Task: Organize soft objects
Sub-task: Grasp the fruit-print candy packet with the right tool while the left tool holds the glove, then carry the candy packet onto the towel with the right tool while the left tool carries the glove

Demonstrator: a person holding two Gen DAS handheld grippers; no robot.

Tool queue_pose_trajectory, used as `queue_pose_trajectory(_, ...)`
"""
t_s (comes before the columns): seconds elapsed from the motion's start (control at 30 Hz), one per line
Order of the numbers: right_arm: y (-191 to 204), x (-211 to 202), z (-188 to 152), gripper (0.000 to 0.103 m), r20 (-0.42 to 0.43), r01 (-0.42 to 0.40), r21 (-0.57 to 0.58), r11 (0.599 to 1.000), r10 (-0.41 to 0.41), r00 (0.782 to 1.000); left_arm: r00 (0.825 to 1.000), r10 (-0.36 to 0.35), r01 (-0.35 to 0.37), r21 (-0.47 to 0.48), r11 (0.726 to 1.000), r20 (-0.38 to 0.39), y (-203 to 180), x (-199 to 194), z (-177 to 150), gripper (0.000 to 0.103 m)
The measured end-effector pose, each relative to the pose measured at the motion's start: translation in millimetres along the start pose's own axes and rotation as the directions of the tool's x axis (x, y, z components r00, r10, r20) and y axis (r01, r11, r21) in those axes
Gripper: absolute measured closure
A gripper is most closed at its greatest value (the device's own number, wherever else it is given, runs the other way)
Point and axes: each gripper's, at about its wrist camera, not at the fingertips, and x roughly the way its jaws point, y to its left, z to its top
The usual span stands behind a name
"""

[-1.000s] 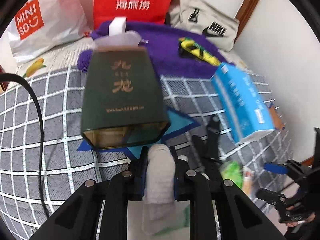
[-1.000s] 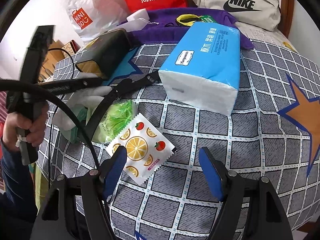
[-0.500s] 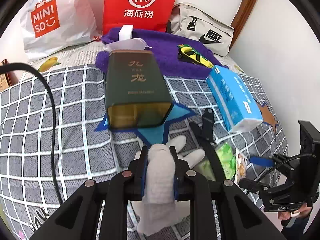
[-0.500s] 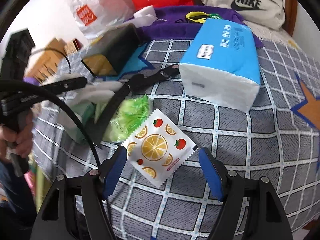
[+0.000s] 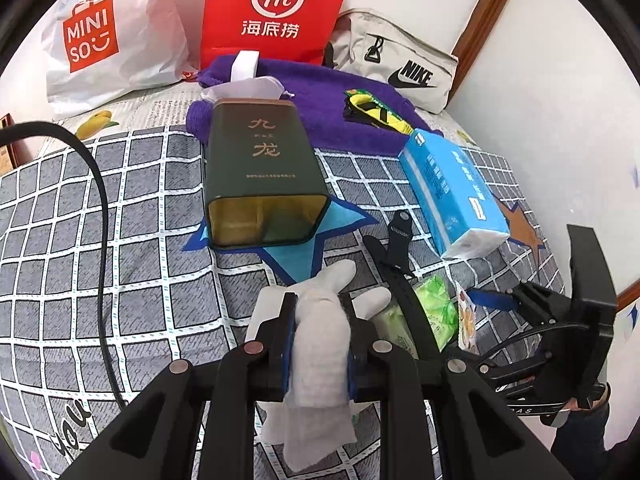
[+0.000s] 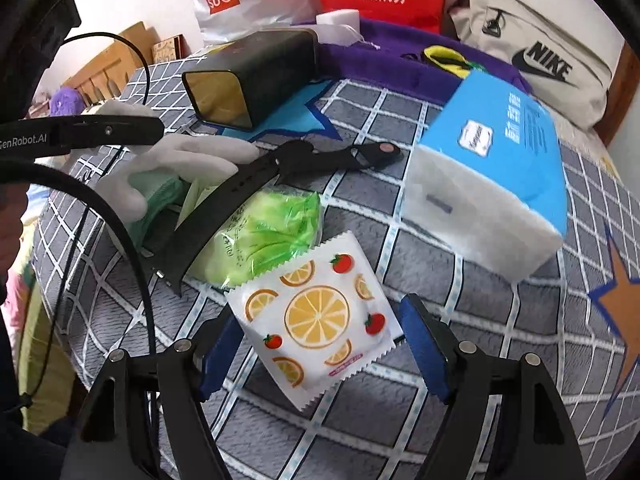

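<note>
My left gripper is shut on a white glove, whose fingers stick out ahead of the pads toward a dark green tin. The tin lies on its side with its open mouth facing me. In the right wrist view the glove hangs from the left gripper over a black strap. My right gripper stands open low over a white packet printed with oranges, which lies between the blue fingers. A green packet lies just beyond it.
A blue tissue pack lies right of the packets. At the back are a purple towel, a red paper bag, a white Miniso bag and a beige Nike bag. A black cable crosses the checked bedspread.
The left gripper has drawn back from the tin, still holding the glove. The right gripper has rolled and come down closer to the orange-print packet, which now sits between its fingers.
</note>
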Motion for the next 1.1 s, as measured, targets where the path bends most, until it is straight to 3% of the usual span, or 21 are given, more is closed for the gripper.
queue_pose_trajectory(0.07,-2.6,-2.2,-1.6,0.043,0.016,0.012,-0.002,1.0,-0.012,1.0,1.0,-0.001,0.001,0.008,1.0,-0.007,-1.6,1.2,-1.0,0.084)
queue_pose_trajectory(0.2,-12.7,-9.9,-7.6,0.06,0.016,-0.001,0.022,1.0,0.001,1.0,1.0,0.001,0.0,0.015,1.0,-0.014,-5.1,3.2,-2.8,0.084)
queue_pose_trajectory(0.33,-20.5,-18.8,-11.7,0.094,0.021,-0.045,0.042,0.998,0.044,0.999,1.0,-0.005,0.005,0.009,1.0,-0.016,-5.3,4.6,-1.4,0.084)
queue_pose_trajectory(0.57,-32.1,-18.9,-16.6,0.095,0.017,-0.076,0.109,0.991,0.074,0.997,1.0,-0.006,0.006,0.012,1.0,-0.022,-9.9,4.4,-1.5,0.084)
queue_pose_trajectory(1.1,-41.1,-31.5,-3.7,0.098,0.038,-0.074,0.138,0.988,0.069,0.997,1.0,-0.014,0.014,-0.01,1.0,0.016,-4.4,-16.9,6.8,0.084)
